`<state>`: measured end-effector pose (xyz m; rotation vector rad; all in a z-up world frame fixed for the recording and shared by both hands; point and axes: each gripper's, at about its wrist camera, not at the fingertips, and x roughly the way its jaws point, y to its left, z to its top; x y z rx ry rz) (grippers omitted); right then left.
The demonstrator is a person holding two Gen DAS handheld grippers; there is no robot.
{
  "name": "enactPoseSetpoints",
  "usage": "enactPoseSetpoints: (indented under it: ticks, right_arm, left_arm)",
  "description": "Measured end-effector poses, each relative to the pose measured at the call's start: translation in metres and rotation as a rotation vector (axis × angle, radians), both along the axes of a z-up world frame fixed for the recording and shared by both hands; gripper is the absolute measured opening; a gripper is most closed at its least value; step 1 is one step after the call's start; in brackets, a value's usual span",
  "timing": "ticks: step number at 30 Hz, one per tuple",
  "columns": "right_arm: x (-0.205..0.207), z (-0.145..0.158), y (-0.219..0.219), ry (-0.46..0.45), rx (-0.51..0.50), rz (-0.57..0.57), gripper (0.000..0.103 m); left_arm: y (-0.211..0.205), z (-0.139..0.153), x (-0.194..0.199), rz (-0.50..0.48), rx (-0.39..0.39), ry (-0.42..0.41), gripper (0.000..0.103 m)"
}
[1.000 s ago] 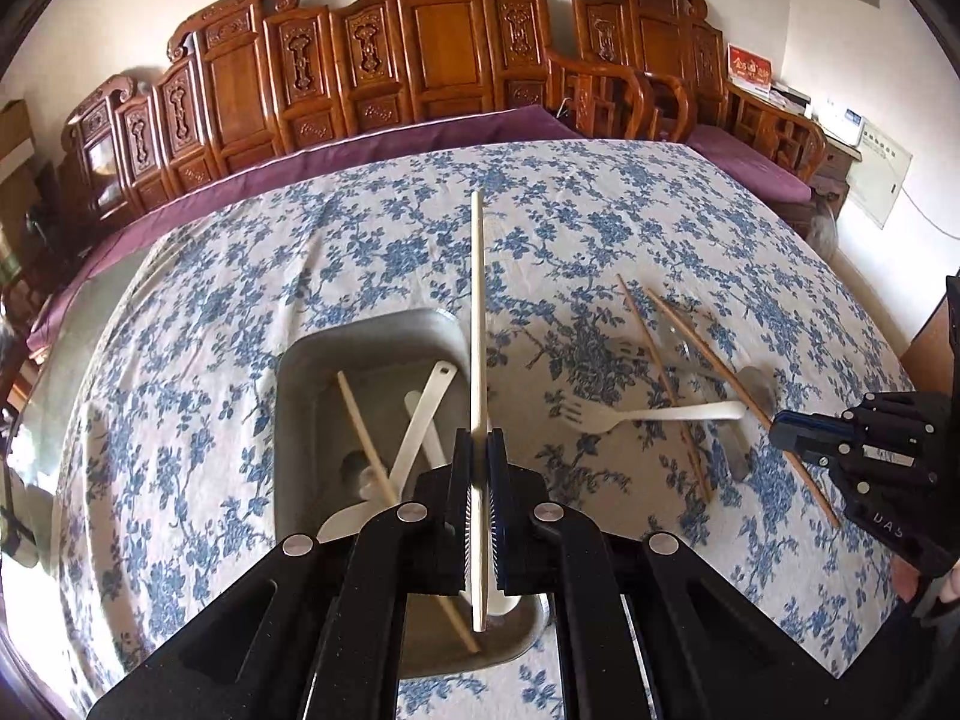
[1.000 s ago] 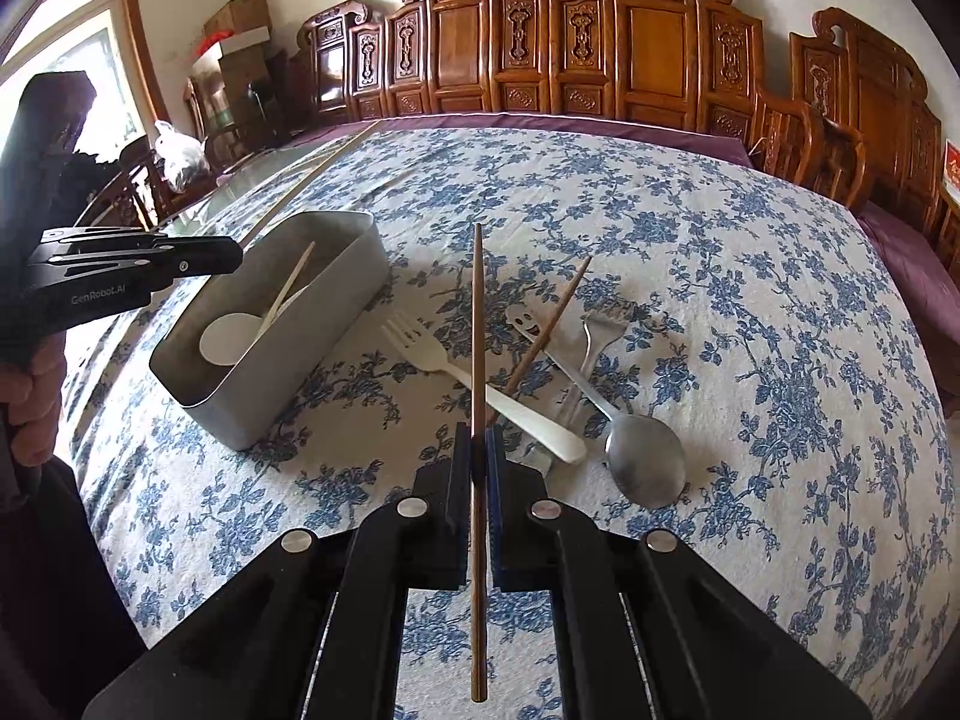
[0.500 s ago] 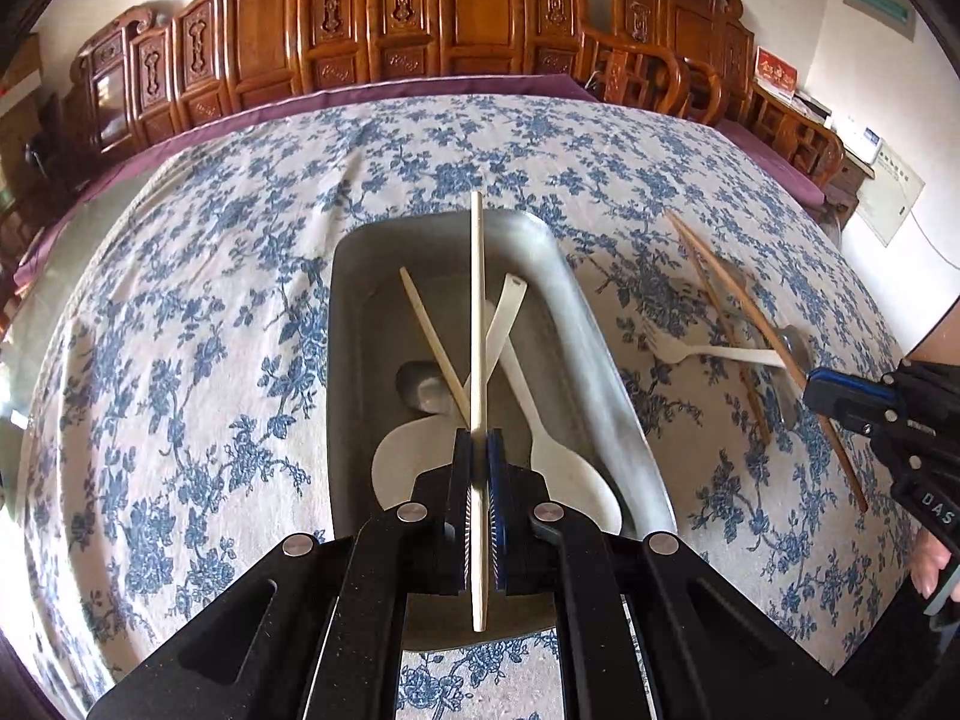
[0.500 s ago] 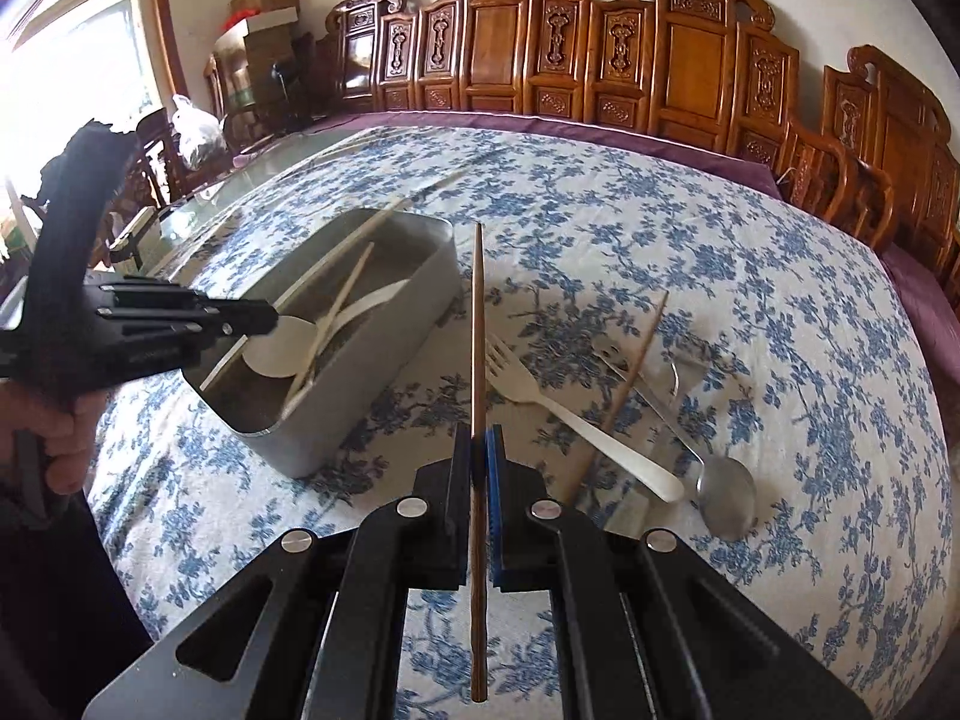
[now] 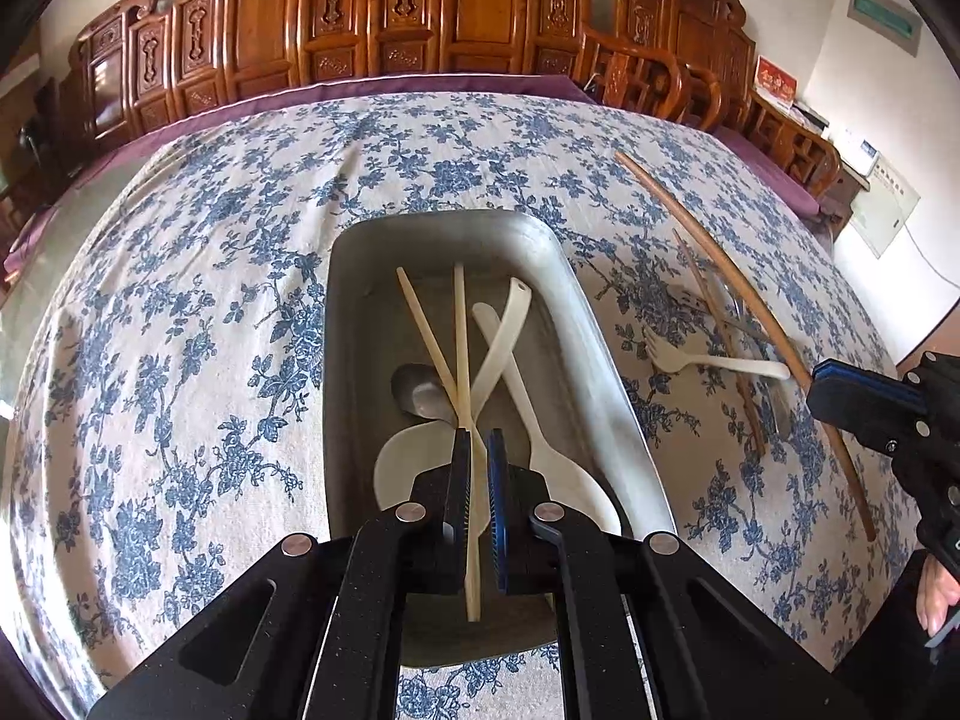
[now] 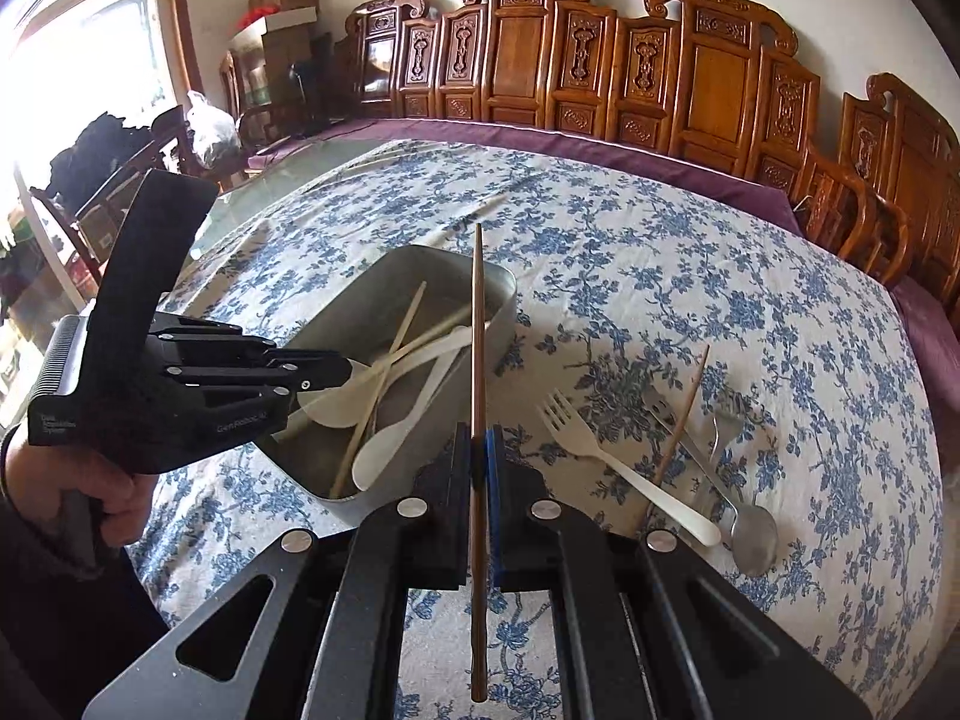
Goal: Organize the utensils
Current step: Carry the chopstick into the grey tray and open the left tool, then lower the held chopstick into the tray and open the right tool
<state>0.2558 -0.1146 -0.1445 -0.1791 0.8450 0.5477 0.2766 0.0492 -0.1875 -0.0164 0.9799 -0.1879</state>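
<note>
A metal tray stands on the flowered cloth. In it lie a pale chopstick, a metal spoon and two white spoons. My left gripper hangs over the tray's near end, shut on a second pale chopstick whose far end reaches down into the tray. My right gripper is shut on a brown chopstick, held just right of the tray with its tip over the rim.
Right of the tray lie a white fork, another brown chopstick, a metal fork and a metal spoon. Carved wooden chairs line the table's far side. A hand holds the left gripper.
My left gripper came over the tray and sank, bringing its pale chopstick down inside. My right gripper moved left toward the tray with the brown chopstick.
</note>
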Motion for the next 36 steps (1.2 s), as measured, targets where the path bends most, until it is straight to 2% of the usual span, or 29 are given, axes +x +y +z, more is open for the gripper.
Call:
enactPoseSetpoints:
  ticks: [3, 7, 12, 14, 25, 36]
  right_arm:
    - [0.001, 0.003, 0.007, -0.002, -0.004, -0.001, 0.006]
    - [0.004, 0.005, 0.017, 0.003, 0.005, -0.004, 0.006]
    - [0.011, 0.002, 0.031, 0.021, 0.028, -0.005, 0.006]
    - [0.015, 0.001, 0.037, 0.027, 0.035, -0.006, 0.006]
    - [0.032, -0.008, 0.074, 0.060, 0.078, -0.006, 0.006]
    - [0.056, -0.037, 0.095, 0.097, 0.081, -0.064, 0.006]
  left_arm:
    - [0.004, 0.006, 0.000, 0.007, 0.001, -0.018, 0.005]
    - [0.014, 0.014, 0.000, 0.033, -0.018, -0.042, 0.016]
    - [0.031, 0.023, 0.002, 0.076, -0.030, -0.068, 0.018]
    - [0.039, 0.026, 0.003, 0.096, -0.036, -0.077, 0.023]
    - [0.079, 0.037, 0.007, 0.187, -0.066, -0.105, 0.026]
    - [0.090, 0.040, 0.008, 0.210, -0.057, -0.115, 0.027]
